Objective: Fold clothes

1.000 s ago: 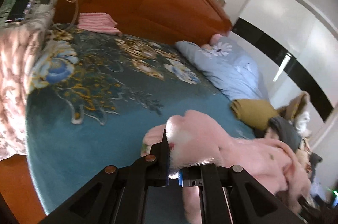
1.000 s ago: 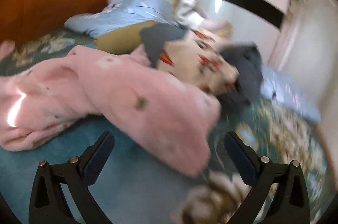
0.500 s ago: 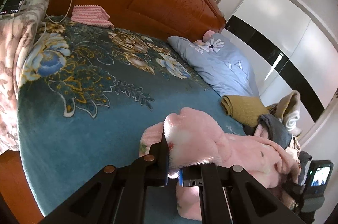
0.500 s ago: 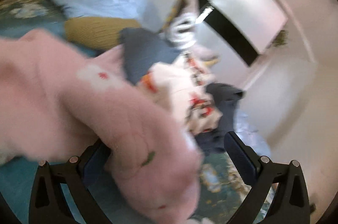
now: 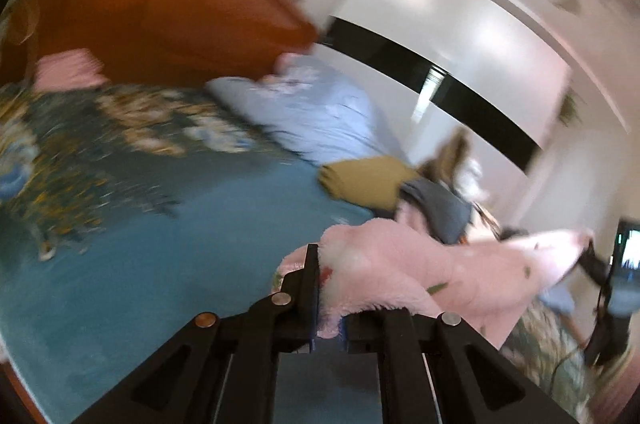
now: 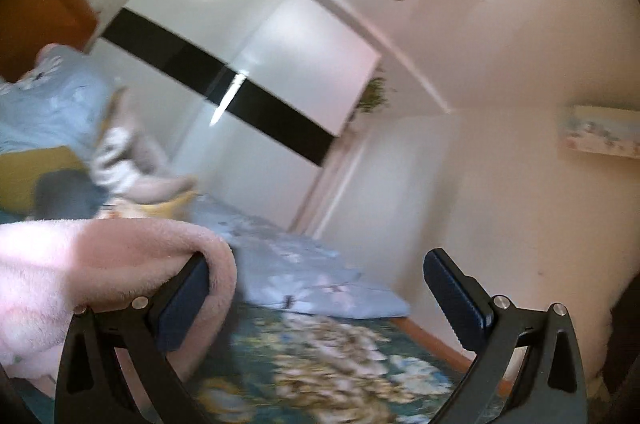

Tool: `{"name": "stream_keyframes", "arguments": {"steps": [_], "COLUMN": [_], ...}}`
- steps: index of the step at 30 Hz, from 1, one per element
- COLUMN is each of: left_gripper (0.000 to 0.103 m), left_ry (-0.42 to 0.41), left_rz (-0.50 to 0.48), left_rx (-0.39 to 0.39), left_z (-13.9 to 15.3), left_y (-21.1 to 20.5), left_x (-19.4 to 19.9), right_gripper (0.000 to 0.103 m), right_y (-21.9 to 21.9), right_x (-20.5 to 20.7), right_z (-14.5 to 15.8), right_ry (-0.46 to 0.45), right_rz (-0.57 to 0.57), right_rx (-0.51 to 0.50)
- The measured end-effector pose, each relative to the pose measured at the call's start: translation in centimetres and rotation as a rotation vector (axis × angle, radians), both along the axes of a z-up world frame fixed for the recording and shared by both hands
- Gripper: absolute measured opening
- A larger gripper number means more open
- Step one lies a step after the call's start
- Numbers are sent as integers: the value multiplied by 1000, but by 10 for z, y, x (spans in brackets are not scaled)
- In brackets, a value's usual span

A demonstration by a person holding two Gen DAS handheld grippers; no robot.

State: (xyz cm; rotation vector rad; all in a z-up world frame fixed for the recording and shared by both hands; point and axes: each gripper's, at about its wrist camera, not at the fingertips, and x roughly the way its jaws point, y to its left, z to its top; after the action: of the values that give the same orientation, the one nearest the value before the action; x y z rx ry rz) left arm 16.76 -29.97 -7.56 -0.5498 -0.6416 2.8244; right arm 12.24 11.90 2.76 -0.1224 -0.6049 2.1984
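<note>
While the left gripper (image 5: 326, 298) has its fingers clamped on the pink robe (image 5: 404, 264), the robe hangs stretched above the bed (image 5: 152, 264). Right gripper (image 6: 316, 288) fingers stand apart, robe draped over one. No writing is readable.

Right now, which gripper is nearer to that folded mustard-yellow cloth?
Left, probably. The left gripper, clamped on the pink fleece garment, has the mustard-yellow cloth just ahead. The right gripper, jaws open, sees it only at its far left edge.
</note>
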Motion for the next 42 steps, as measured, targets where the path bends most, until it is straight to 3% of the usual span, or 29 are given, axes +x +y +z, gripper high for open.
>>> {"name": "stream_keyframes", "arguments": {"steps": [6, 9, 13, 17, 19, 21, 22, 24, 30, 35, 38, 42], "left_gripper": [14, 19, 19, 21, 35, 57, 59, 59, 59, 59, 60, 60], "left_ry": [74, 89, 62, 12, -48, -117, -161, -250, -407, -457, -457, -499], "left_rz": [-259, -387, -398, -376, -353, -328, -318, -308, -359, -395, -408, -381], "left_rx": [-133, -171, -178, -155, -164, -178, -174, -115, 256, 568, 696, 719], "left_z": [12, 12, 9, 2, -5, -14, -20, -33, -67, -90, -96, -104], "left_y": [66, 98, 117, 109, 101, 95, 93, 83, 50, 32, 26, 25], "left_x": [8, 14, 13, 5, -2, -9, -13, -21, -34, -39, -40, -35], "right_gripper": [103, 103, 103, 103, 103, 103, 103, 103, 103, 103, 103, 103], "right_y": [69, 111, 151, 148, 143, 137, 133, 123, 103, 92, 88, 92], "right_x": [56, 65, 80, 105, 112, 118, 119, 122, 110, 96, 93, 92], "right_z": [-9, -30, -66, -75, -74, -71, -69, -63, -63, -71, -71, -70], "right_ry": [-5, -132, -294, -375, -422, -460, -462, -465, -489, -511, -510, -488], "right_rz": [-183, -241, -214, -126, -38, 39, 55, 85, 147, 176, 174, 158], "right_rx": [30, -93, -379, -552, -626, -681, -669, -644, -575, -520, -508, -539]}}
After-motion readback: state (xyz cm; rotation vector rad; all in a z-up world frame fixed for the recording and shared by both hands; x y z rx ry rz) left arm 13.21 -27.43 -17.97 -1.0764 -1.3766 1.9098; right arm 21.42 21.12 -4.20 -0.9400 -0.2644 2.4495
